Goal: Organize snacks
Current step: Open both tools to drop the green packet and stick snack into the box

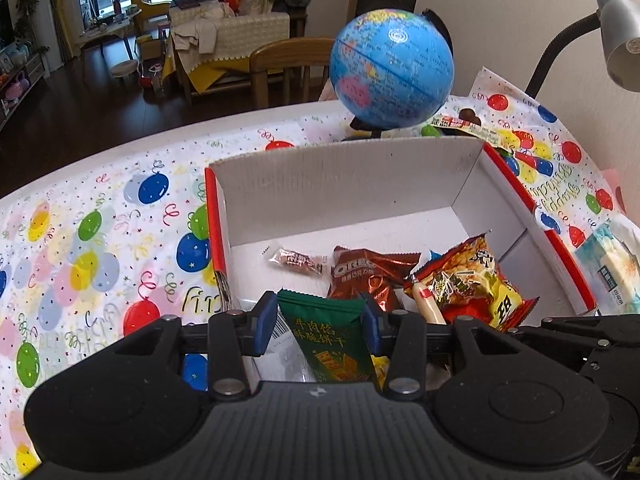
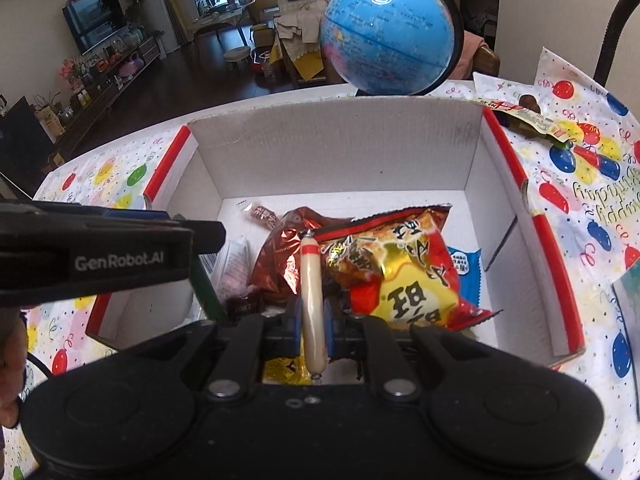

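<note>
1 box point(image 2: 336, 152), 2 gripper-held snacks: green packet point(image 1: 324, 336), sausage point(image 2: 312, 300)

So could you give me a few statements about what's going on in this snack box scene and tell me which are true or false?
1. The left gripper holds a green snack packet. True.
2. The right gripper is empty. False: it is shut on a pale sausage stick.
3. A globe stands behind the box. True.
4. The box has nothing in it. False: an Oreo packet and other snacks lie inside.
</note>
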`<action>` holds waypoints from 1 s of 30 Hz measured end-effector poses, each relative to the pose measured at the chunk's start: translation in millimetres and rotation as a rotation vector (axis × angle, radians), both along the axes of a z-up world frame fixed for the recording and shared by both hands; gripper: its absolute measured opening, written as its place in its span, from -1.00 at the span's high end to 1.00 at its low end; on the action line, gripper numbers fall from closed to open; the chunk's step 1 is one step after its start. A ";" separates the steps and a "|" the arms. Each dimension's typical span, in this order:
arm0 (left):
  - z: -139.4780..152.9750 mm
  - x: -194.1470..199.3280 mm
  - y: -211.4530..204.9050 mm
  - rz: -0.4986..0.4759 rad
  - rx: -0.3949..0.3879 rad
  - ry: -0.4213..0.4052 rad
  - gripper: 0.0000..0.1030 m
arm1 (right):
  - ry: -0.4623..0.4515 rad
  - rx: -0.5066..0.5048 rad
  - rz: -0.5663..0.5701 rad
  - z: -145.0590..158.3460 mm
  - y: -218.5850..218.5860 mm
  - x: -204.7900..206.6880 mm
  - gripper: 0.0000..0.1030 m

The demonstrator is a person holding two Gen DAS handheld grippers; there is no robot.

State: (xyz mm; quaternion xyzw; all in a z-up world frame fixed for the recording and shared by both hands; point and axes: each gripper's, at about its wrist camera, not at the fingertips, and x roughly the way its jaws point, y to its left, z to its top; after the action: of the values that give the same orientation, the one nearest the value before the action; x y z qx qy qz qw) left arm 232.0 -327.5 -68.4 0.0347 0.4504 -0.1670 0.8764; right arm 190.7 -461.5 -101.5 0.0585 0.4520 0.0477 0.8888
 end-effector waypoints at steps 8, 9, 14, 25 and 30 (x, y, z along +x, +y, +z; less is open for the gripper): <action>-8.7 0.5 3.7 -0.003 0.003 0.019 0.13 | 0.014 0.013 0.006 -3.0 -0.8 -0.1 0.65; -8.4 0.0 4.4 -0.004 0.000 0.018 0.11 | 0.013 0.014 0.006 -2.5 -0.6 -0.7 0.62; -1.5 -7.0 6.8 -0.018 -0.019 -0.007 -0.30 | -0.001 0.020 0.006 2.6 -2.4 -6.0 0.58; 23.2 -31.2 22.5 -0.007 -0.034 -0.086 -0.58 | -0.071 0.029 -0.009 29.6 -12.0 -29.8 -0.05; 37.2 -42.0 33.0 -0.012 -0.059 -0.118 -0.59 | -0.124 0.023 -0.012 46.1 -11.2 -43.8 -0.29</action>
State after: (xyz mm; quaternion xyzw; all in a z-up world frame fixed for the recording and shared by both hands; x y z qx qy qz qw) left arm 190.0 -294.5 -31.2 0.0213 0.3927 -0.1832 0.9010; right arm 146.9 -472.8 -55.4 0.0683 0.3952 0.0509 0.9146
